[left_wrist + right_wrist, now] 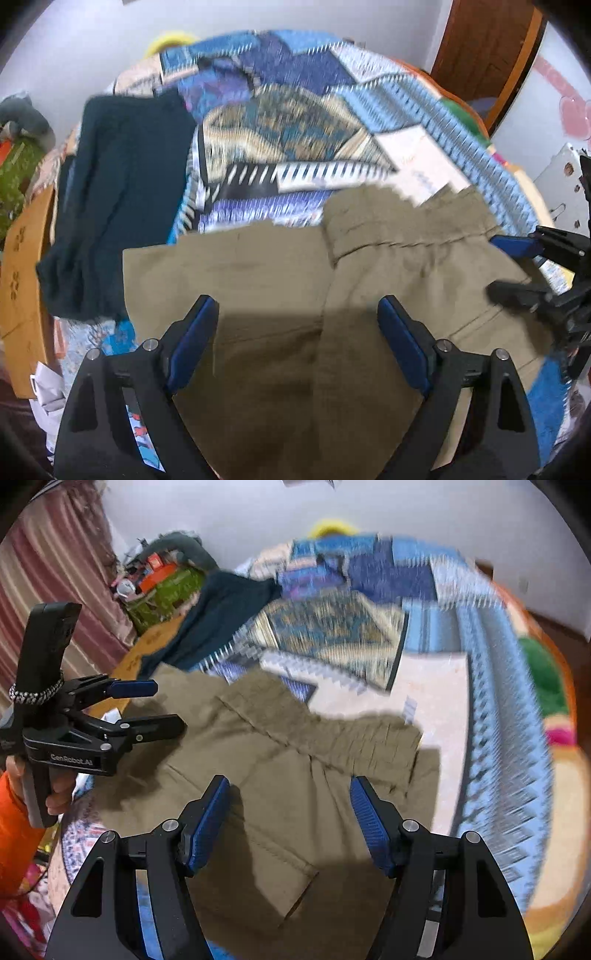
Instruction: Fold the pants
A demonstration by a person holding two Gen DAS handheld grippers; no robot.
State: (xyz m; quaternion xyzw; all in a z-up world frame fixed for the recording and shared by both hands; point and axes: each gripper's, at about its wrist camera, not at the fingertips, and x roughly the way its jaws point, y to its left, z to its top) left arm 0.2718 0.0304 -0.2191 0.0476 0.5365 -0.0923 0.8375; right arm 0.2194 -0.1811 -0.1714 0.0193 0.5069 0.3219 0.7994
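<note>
Khaki pants [280, 280] lie folded and rumpled on a patterned blue bedspread [295, 129], the waistband toward the right. In the left wrist view my left gripper [297, 302] hovers over the khaki cloth, open wide, with nothing between its blue pads. My right gripper [498, 267] comes in from the right edge over the waistband end. In the right wrist view the right gripper [290, 781] is open above the khaki pants [280, 746], its pads clear of the cloth. The left gripper [168, 707] shows at the left, open, held by a hand in an orange sleeve [11, 830].
Dark teal pants [122, 192] lie folded on the bed's far left, also visible as the dark teal pants [221, 605] in the right wrist view. A cardboard box [22, 277] and a green box [166, 590] stand beside the bed. A wooden door [487, 48] and a striped curtain [55, 572] border the room.
</note>
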